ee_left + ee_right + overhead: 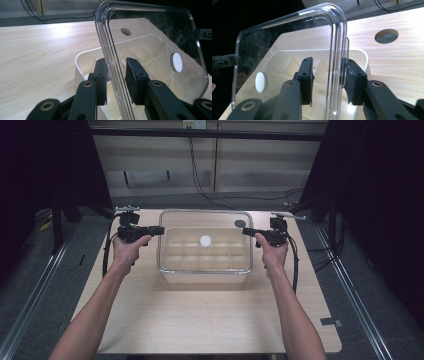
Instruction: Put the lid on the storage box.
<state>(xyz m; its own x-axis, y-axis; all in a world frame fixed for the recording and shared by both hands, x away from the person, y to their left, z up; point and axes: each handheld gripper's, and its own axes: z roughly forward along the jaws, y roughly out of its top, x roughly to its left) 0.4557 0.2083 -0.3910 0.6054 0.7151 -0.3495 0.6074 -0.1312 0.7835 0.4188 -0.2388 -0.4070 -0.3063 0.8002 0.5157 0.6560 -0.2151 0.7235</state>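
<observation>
Hands level, each claw (161, 230) (245, 231) straddling the lid (205, 222) edge

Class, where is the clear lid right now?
In the high view the clear lid sits mid-table above the cream divided tray, between the left gripper and right gripper.

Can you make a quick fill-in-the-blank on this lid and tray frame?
1. The clear lid has a round ____ knob at its middle.
2. Under the lid sits a cream tray split into ____.
3. The edge of the lid runs between the jaws of the left hand-held gripper and the right hand-held gripper, one at each ____ of the lid.
4. The tray rests on a ____ table.

Missing words: white; compartments; end; wooden
</observation>
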